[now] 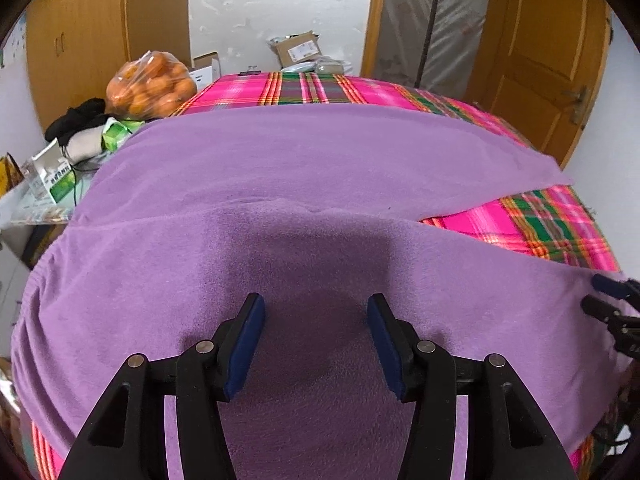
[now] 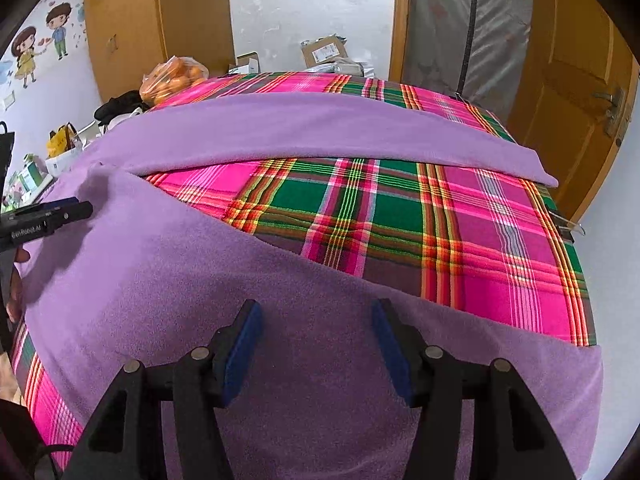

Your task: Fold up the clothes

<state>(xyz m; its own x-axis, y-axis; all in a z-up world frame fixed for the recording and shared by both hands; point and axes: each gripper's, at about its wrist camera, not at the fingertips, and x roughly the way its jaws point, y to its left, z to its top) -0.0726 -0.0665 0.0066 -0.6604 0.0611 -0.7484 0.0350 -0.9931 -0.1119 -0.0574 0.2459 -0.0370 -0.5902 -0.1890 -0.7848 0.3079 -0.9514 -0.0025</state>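
Note:
A pair of purple fleece trousers (image 1: 280,168) lies spread on the pink and green plaid cloth (image 1: 560,224), its two legs running off to the right in a V. My left gripper (image 1: 316,308) hovers open just above the near leg close to the crotch, nothing between its blue pads. In the right wrist view the same trousers (image 2: 160,264) fill the foreground and the far leg (image 2: 320,132) crosses behind. My right gripper (image 2: 316,312) is open over the near leg, holding nothing. Each gripper shows at the edge of the other's view: right gripper (image 1: 600,296), left gripper (image 2: 76,208).
A bag of oranges (image 1: 150,86) sits at the table's far left corner, beside dark clothing (image 1: 80,120) and cartons (image 1: 52,180). Cardboard boxes (image 1: 298,50) lie on the floor beyond. A wooden door (image 2: 576,80) stands at the right; a binder clip (image 2: 570,226) holds the cloth's right edge.

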